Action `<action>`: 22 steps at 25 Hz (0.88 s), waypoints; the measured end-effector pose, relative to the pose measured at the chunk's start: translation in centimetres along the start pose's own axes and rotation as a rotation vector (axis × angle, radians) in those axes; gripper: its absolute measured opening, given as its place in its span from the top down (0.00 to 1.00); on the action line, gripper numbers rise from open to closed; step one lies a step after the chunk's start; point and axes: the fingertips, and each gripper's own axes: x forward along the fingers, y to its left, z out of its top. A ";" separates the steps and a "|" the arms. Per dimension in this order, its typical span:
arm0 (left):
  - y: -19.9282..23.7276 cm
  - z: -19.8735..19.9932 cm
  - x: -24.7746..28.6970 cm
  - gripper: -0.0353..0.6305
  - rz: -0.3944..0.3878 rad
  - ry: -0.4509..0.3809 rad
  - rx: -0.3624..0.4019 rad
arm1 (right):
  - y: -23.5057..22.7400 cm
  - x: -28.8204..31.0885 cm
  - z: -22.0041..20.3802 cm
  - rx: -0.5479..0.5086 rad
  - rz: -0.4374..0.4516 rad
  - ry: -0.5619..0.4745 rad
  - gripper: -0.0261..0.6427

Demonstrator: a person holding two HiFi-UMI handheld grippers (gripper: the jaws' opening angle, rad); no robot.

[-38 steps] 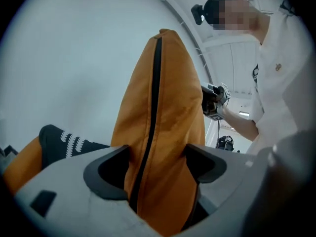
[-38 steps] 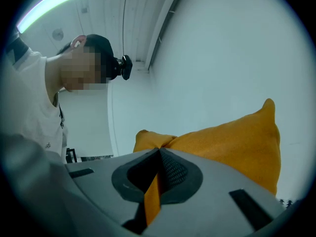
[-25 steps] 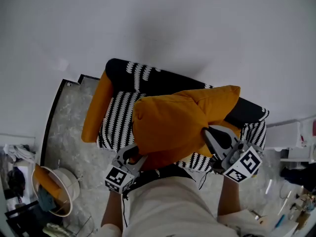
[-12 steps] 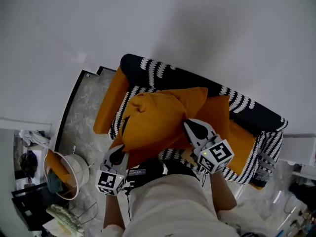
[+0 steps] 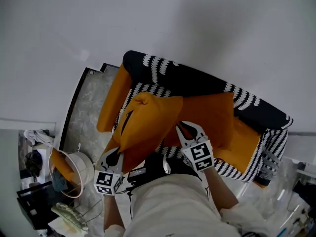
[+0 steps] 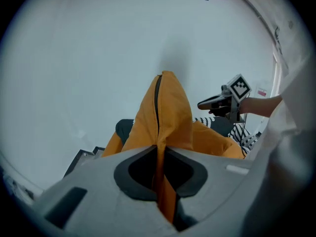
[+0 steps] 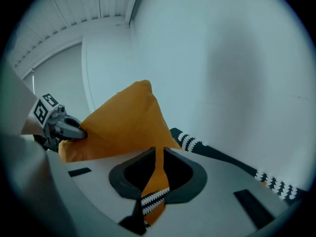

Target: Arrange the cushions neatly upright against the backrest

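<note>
Against the wall, at 12 o'clock in the head view:

1. Sofa. It had a black-and-white patterned cover and orange sides. The backrest ran from 11 o'clock round to 3 o'clock.

2. Cushion, orange, with a zip along one edge. It was held tilted over the 9 o'clock end of the seat, its upper corner near the backrest, and probably not yet settled upright. It was judged soft, light and floppy. The cover bunches under a pinch and may slip out of a thin hold. The best places to take it were judged to be the seamed edges near two corners, well apart, so that the body hangs flat.

3. Second cushion, orange, lay at 3 o'clock of the first, along the backrest. Whether it stood upright could not be told.

4. Basket, white, stood on the floor at 8 o'clock.

5. Left gripper was clamped on the cushion's zip edge at 7 o'clock.

6. Right gripper was at the cushion's 4 o'clock edge. Its jaws had just been easing open, yet a fold of orange cover was pinched between them.
</note>
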 end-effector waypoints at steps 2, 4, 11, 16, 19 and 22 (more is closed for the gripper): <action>1.7 -1.3 0.6 0.90 0.029 0.049 -0.010 | 0.4 0.0 -0.9 0.009 0.018 0.032 0.91; 3.3 -2.6 1.6 0.90 0.052 0.086 -0.028 | 0.4 -0.2 -1.7 0.018 0.029 0.057 0.91; 8.6 -6.0 6.0 0.90 0.045 0.171 -0.108 | 0.8 -0.7 -2.0 0.079 -0.026 0.072 0.91; 11.8 -7.0 10.2 0.90 0.017 0.196 -0.150 | 0.5 -0.1 -0.7 0.146 -0.133 0.046 0.91; 13.4 -7.6 12.4 0.90 0.001 0.203 -0.178 | 0.3 0.4 -0.4 0.187 -0.204 0.049 0.92; 14.9 -8.4 14.7 0.90 -0.022 0.213 -0.202 | 1.0 1.2 -0.4 0.195 -0.241 0.086 0.92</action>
